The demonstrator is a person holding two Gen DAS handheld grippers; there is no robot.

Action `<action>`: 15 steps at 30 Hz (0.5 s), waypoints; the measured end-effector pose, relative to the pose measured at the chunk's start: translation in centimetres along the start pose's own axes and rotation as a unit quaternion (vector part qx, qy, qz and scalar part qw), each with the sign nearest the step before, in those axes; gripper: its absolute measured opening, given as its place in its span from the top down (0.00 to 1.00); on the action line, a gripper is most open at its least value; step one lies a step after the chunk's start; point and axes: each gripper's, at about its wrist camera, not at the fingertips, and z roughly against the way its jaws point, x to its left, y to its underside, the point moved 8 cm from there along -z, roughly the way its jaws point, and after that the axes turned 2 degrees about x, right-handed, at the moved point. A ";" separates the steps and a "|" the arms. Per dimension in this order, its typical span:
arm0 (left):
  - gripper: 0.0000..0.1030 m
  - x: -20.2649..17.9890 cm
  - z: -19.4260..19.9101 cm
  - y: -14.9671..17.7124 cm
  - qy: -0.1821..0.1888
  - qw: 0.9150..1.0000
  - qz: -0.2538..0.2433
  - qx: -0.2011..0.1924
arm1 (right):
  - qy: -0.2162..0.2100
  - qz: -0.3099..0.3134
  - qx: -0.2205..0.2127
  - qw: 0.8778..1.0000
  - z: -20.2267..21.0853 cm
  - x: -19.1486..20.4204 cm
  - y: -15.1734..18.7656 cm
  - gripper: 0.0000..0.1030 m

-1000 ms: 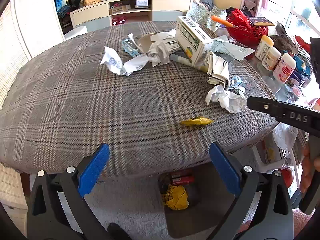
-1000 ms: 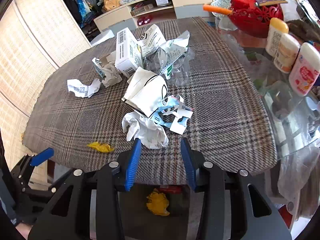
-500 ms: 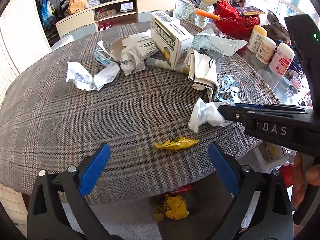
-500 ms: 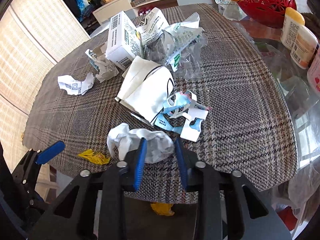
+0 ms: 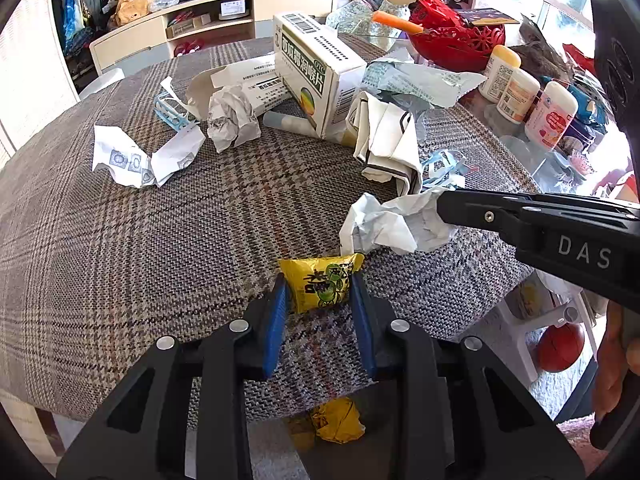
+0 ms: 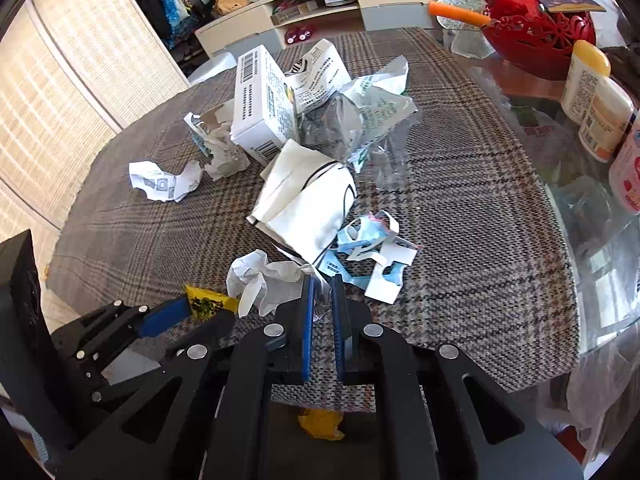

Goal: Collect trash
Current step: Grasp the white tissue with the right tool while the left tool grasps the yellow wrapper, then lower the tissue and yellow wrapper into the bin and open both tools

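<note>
A yellow snack wrapper point(image 5: 320, 285) lies near the front edge of the plaid-covered table point(image 5: 132, 248). My left gripper point(image 5: 318, 294) has its blue pads closed against both sides of the wrapper. The wrapper also shows in the right wrist view point(image 6: 206, 304). A crumpled white paper point(image 5: 394, 222) lies just right of it. My right gripper point(image 6: 320, 294) is shut on the edge of this crumpled paper point(image 6: 264, 280). The right gripper also shows from the side in the left wrist view point(image 5: 444, 210).
More trash lies behind: a white-green medicine box point(image 5: 316, 74), a folded white bag point(image 6: 308, 204), blue-white card scraps point(image 6: 372, 248), crumpled papers point(image 5: 144, 156), a paper ball point(image 5: 232, 118). Bottles point(image 5: 550, 114) and a red basket point(image 5: 456, 40) stand right. A bin holding yellow trash point(image 5: 336, 420) sits below the table edge.
Both grippers moved forward over the table edge. The left one closed from wide open onto the yellow wrapper. The right one narrowed and closed onto the crumpled paper.
</note>
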 end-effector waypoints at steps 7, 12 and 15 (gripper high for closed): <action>0.75 -0.6 -0.3 -0.4 0.005 1.000 -0.011 -0.002 | 0.025 0.014 -0.023 0.999 1.9 -0.4 -0.3 0.91; 0.76 -1.0 -0.7 -0.8 -0.003 1.000 -0.018 -0.004 | 0.032 0.017 -0.029 0.999 3.0 -0.8 -0.1 0.91; 0.85 -1.0 -0.8 -1.0 -0.012 1.000 -0.022 -0.009 | 0.033 0.016 -0.034 0.999 3.8 -1.1 0.2 0.91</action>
